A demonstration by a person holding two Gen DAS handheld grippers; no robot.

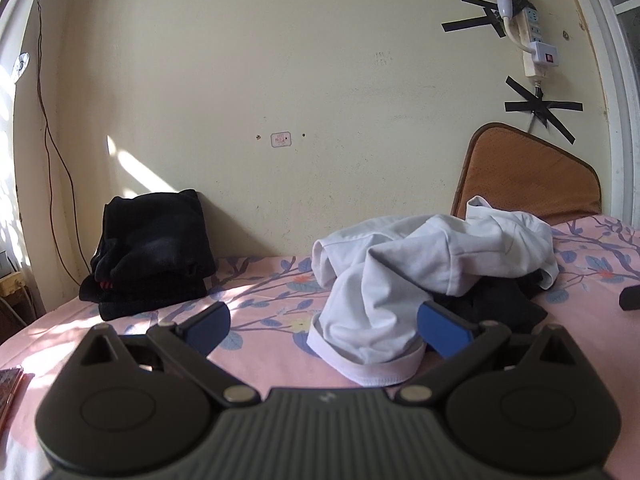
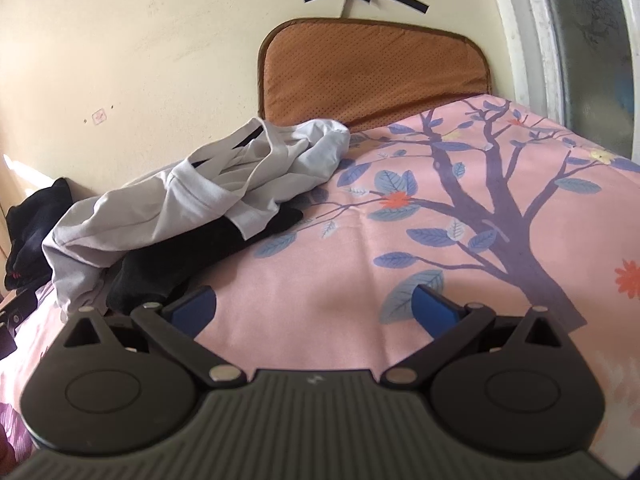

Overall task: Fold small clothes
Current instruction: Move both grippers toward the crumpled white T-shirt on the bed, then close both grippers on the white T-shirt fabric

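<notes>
1. Clothes lie in a loose heap on the bed: white clothes (image 1: 432,268) crumpled on top of a black garment (image 1: 492,304). They sit just ahead of the left gripper (image 1: 324,320), with the white hem reaching between its fingers, and ahead and to the left of the right gripper (image 2: 316,308).
2. Left gripper is released, its blue fingers (image 1: 212,324) spread wide and holding nothing. It looks placed low over the bedsheet (image 1: 260,292) facing the heap so that it can take the nearest white hem.
3. Right gripper is also released and empty, with only bare sheet between its fingers. I judge that it waits to the side, over the printed tree on the bedsheet (image 2: 320,264), where there is room to spread a garment flat.
4. A black stack of clothes (image 1: 152,248) stands against the wall, ahead and to the left of the left gripper and well apart from the heap. It looks like the pile of finished pieces, kept clear of the unfolded ones.
5. A brown cushion (image 2: 372,72) leans on the wall behind the heap, out of the working area.
6. No folding of the white piece has begun; picking one garment out of the tangle seems the step in hand.
</notes>
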